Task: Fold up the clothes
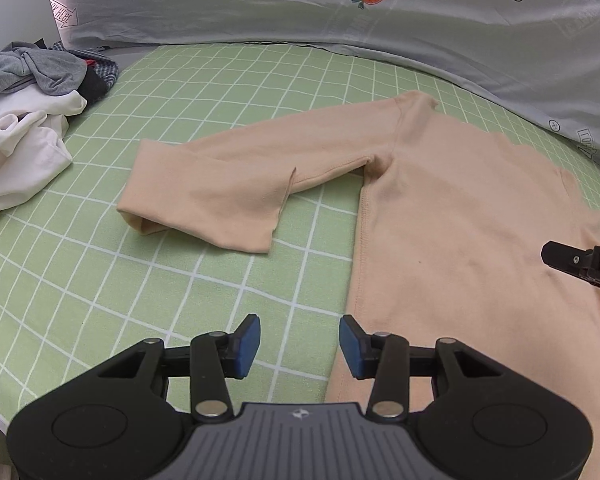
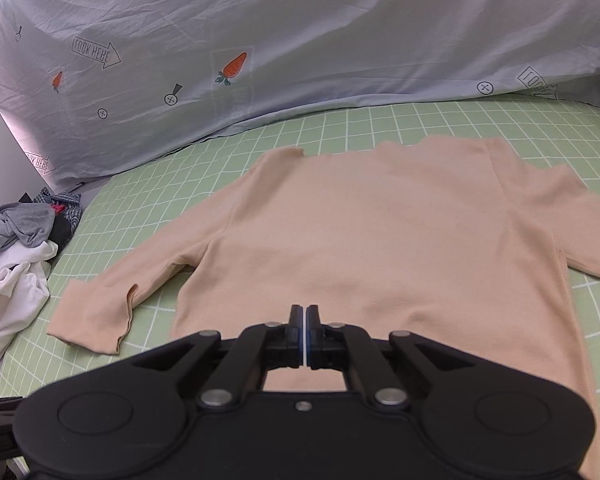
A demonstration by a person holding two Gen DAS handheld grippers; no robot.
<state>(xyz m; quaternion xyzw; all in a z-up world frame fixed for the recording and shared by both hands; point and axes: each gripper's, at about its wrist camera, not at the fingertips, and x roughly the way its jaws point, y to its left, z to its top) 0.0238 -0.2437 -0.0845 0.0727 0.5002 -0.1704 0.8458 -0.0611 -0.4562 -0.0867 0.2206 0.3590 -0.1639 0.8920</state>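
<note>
While the peach long-sleeved shirt (image 2: 380,240) lies flat on the bed (image 1: 100,280), the left gripper (image 1: 299,344) hovers with fingers apart and the right gripper (image 2: 304,334) has fingers pressed together.

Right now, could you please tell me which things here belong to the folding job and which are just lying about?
Job: shirt; left tongs, open; right tongs, shut.
Lying about: clothes pile; quilt; sheet.

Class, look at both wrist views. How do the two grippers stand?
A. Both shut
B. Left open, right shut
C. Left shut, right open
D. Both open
B: the left gripper shows a wide gap between its blue pads, while the right gripper has its fingers pressed together above the peach shirt, with nothing visibly pinched.
</note>
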